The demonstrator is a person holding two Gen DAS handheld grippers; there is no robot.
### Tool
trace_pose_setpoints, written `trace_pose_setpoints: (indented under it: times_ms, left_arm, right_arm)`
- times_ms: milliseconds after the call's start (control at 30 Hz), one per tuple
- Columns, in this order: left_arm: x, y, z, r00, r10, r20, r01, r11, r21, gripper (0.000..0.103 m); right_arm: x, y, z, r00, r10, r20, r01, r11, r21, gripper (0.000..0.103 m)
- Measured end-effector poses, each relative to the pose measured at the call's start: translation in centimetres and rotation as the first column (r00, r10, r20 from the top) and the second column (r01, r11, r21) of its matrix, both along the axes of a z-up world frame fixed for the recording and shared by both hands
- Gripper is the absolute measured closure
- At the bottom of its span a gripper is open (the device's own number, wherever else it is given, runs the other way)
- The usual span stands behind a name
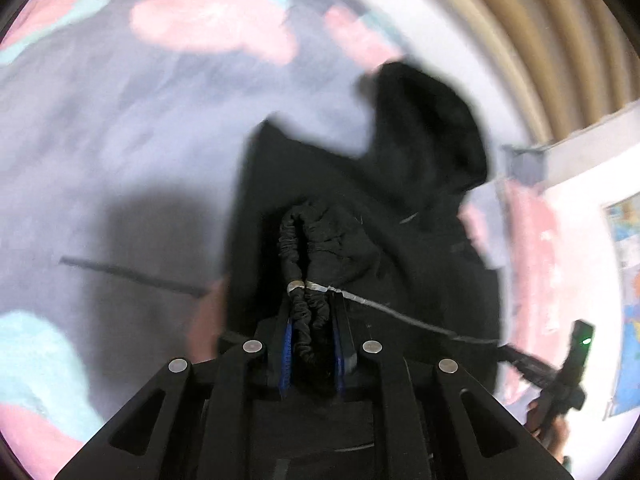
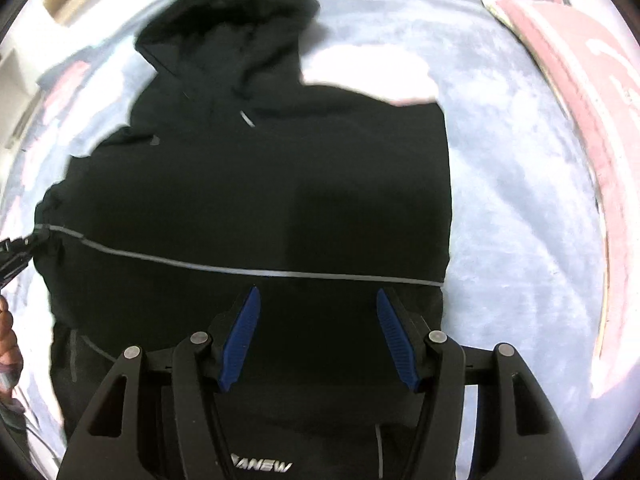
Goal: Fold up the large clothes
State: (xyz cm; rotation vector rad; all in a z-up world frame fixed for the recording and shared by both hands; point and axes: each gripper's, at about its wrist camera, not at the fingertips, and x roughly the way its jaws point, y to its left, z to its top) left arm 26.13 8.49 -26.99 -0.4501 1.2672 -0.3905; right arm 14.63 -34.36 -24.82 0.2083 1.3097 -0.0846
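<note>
A black hooded sweatshirt (image 2: 260,184) lies on a pale grey blanket (image 2: 512,200), hood at the far end, a thin grey stripe across its body. My right gripper (image 2: 318,300) is open, its blue pads spread above the lower body of the sweatshirt, holding nothing. My left gripper (image 1: 312,312) is shut on a bunched black elastic cuff or hem (image 1: 304,280) of the sweatshirt (image 1: 360,208), lifted off the blanket. The left gripper also shows at the left edge of the right wrist view (image 2: 16,248), at the stripe's end.
The blanket (image 1: 120,140) has pink and turquoise patches. A pink pillow or cushion (image 2: 592,92) lies at the right. Beige curtains (image 1: 540,32) and a white wall with a coloured poster (image 1: 628,300) stand beyond the bed. The right gripper shows low right in the left wrist view (image 1: 560,372).
</note>
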Motion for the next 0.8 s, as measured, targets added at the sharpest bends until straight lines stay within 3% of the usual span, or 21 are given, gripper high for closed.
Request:
trace_pose_setpoints:
  times_ms: [100, 267, 367, 400, 467, 533, 600, 667, 733, 800]
  left_arm:
    - [0.1, 0.2, -3.4, 0.997, 0.005, -0.074, -0.008, 0.999, -0.039, 0.082]
    - [0.0, -0.2, -2.8, 0.998, 0.002, -0.07, -0.004, 0.999, -0.032, 0.08]
    - [-0.4, -0.2, -0.2, 0.999, -0.008, -0.038, 0.009, 1.0, 0.022, 0.073]
    - [-0.6, 0.0, 1.3, 1.0, 0.004, -0.009, -0.003, 0.997, 0.081, 0.07]
    - [-1.3, 1.2, 3.9, 0.998, 0.021, 0.066, -0.031, 0.988, 0.152, 0.048]
    - [-1.9, 1.5, 6.7, 0.987, 0.026, 0.156, -0.05, 0.987, 0.15, 0.04]
    - [-2.0, 0.0, 8.3, 0.977, -0.016, 0.21, -0.009, 0.993, 0.118, 0.038]
    - [-1.7, -2.6, 8.2, 0.975, -0.066, 0.212, 0.043, 0.993, 0.112, 0.038]
    - [-1.2, -6.0, 6.3, 0.975, -0.133, 0.179, 0.108, 0.984, 0.143, 0.038]
    - [-0.8, -9.0, 2.7, 0.977, -0.187, 0.105, 0.161, 0.963, 0.217, 0.038]
  right_arm:
    - [0.9, 0.5, -3.6, 0.998, 0.004, -0.062, -0.008, 0.998, -0.061, 0.038]
    - [1.9, 1.1, -5.1, 0.996, 0.004, -0.084, -0.015, 0.991, -0.131, 0.037]
    - [2.1, 0.5, -4.4, 0.995, 0.011, -0.098, -0.021, 0.994, -0.11, 0.037]
    - [2.0, 0.4, -3.5, 0.995, 0.008, -0.095, -0.018, 0.994, -0.103, 0.037]
    - [2.1, 0.4, -1.7, 0.998, 0.006, -0.058, -0.011, 0.997, -0.074, 0.037]
    - [2.4, 1.0, 0.3, 1.0, 0.027, 0.009, -0.026, 0.999, -0.028, 0.037]
    - [3.4, 2.6, 1.4, 0.996, 0.069, 0.052, -0.067, 0.997, -0.027, 0.037]
    - [4.8, 4.8, 1.1, 0.99, 0.123, 0.069, -0.119, 0.991, -0.053, 0.037]
    - [5.9, 6.5, -0.3, 0.986, 0.155, 0.057, -0.152, 0.987, -0.058, 0.037]
    - [6.1, 7.7, -2.8, 0.987, 0.162, 0.016, -0.16, 0.985, -0.063, 0.037]
